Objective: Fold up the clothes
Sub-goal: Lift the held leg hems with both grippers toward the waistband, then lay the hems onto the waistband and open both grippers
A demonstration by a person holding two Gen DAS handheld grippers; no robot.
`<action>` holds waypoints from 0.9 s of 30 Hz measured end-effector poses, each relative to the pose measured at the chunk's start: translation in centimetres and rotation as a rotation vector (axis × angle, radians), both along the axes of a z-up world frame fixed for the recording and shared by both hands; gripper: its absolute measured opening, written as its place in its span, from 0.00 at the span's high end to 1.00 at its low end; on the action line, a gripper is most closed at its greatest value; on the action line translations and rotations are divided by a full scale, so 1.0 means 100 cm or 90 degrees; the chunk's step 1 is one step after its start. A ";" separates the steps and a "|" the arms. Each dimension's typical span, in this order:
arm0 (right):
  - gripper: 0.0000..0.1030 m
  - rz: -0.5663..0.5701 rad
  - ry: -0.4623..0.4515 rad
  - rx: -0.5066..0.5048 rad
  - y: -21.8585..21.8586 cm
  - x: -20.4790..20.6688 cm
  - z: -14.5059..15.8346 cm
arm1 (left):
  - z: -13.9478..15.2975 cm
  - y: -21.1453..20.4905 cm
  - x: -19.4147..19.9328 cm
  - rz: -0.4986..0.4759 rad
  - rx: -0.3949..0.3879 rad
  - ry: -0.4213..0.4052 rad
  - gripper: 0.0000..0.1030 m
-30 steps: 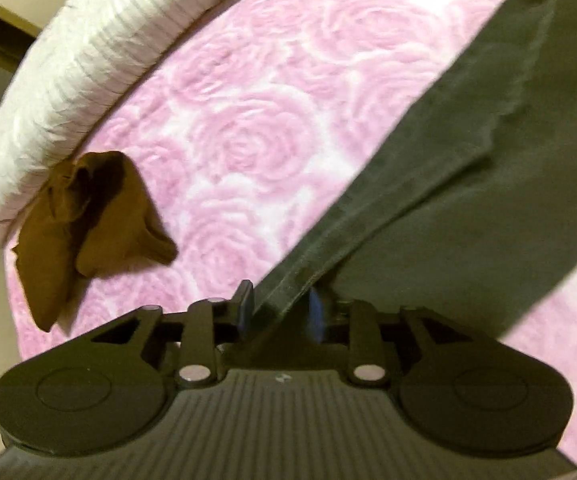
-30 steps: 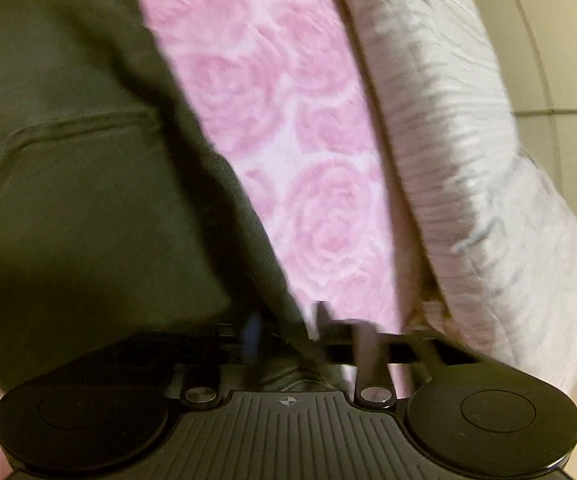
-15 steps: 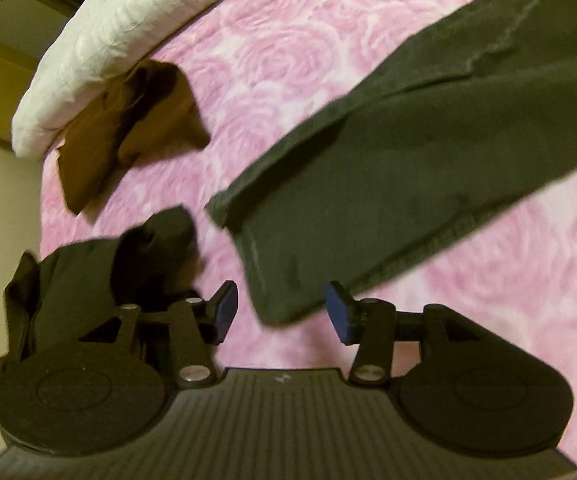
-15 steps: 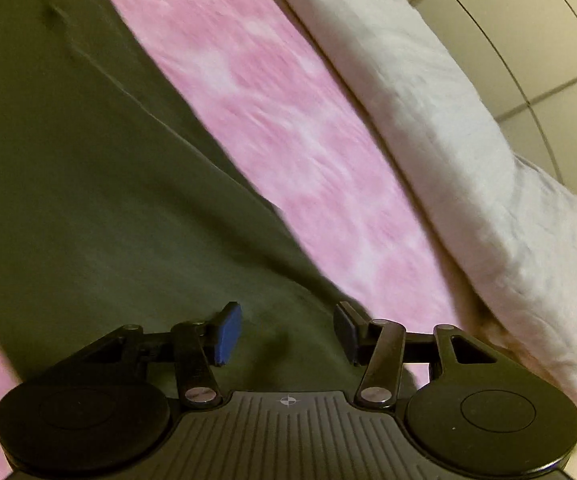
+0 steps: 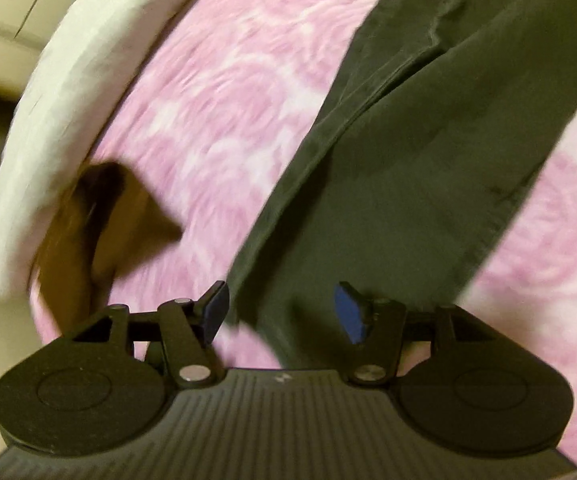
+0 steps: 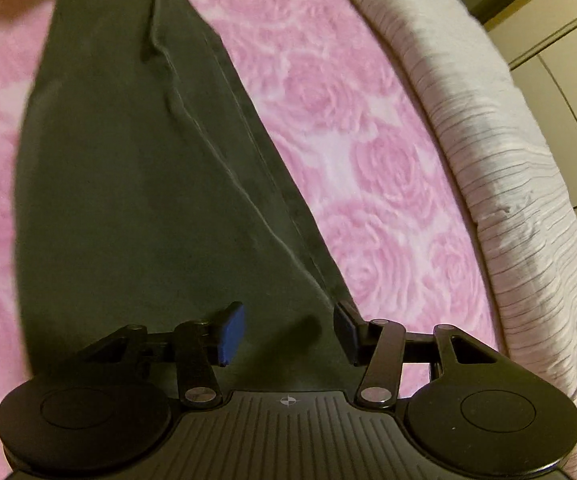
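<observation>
Setting: a bed with a pink rose-patterned bedspread point(image 5: 224, 92), seen from two wrist cameras pointing steeply down; the left view is motion-blurred.
Dark green garment point(image 5: 428, 152): the task's thing. It lies stretched out flat on the bedspread as a long folded strip. In the left view it runs from the upper right of the frame down to the lower middle; in the right view point(image 6: 136, 184) it runs from the top left of centre down to the lower middle, widening toward the camera. A seam or fold ridge runs along its length in both views.
Left claw point(image 5: 284, 314): lower middle of the left view, spread, its jaws opening at this moment. The near end of the dark green garment lies under the gap between the blue pads point(image 5: 213, 312), and neither pad presses on the cloth.
Right claw point(image 6: 288, 332): lower middle of the right view, spread, blue pads point(image 6: 230, 334) apart. The dark green garment fills the space under them; the right-hand pad sits just above the garment's right edge. Nothing is pinched.
Brown garment point(image 5: 100, 232): crumpled at the left of the left view, on the bedspread, against the quilt's edge and apart from the dark green one.
White quilt point(image 5: 72, 80): a thick ribbed roll curving along the left edge of the left view and along the right side of the right view point(image 6: 500, 152), bordering the bedspread.
Background: beige panelled surfaces point(image 6: 560, 52) in the upper right of the right view.
</observation>
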State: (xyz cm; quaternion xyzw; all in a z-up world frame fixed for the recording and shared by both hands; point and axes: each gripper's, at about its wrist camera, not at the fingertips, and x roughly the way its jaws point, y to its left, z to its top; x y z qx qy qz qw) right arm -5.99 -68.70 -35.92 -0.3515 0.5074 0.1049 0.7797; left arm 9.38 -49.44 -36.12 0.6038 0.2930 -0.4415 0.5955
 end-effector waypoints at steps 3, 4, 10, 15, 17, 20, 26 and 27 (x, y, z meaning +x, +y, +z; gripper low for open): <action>0.50 -0.007 0.035 -0.018 -0.008 0.009 -0.006 | -0.019 -0.011 0.019 -0.046 0.003 0.036 0.56; 0.50 -0.008 0.047 -0.021 -0.011 0.010 -0.007 | -0.021 -0.011 0.026 -0.049 -0.002 0.049 0.64; 0.50 -0.012 0.087 -0.018 -0.020 0.032 -0.019 | -0.009 0.003 0.052 -0.008 0.006 0.175 1.00; 0.50 0.018 0.116 -0.006 -0.017 0.047 -0.019 | 0.018 0.022 0.065 0.047 0.010 0.281 0.99; 0.50 0.042 0.139 -0.007 -0.017 0.051 -0.025 | 0.024 0.023 0.071 0.071 0.002 0.303 0.99; 0.97 0.013 0.166 0.016 -0.024 0.059 -0.025 | 0.030 0.017 0.076 0.087 0.004 0.309 0.99; 0.99 -0.055 0.100 0.039 -0.043 0.067 0.001 | 0.021 -0.004 0.104 0.149 -0.039 0.281 0.97; 0.99 -0.065 0.095 0.039 -0.046 0.070 -0.001 | 0.013 -0.010 0.104 0.146 -0.033 0.270 0.97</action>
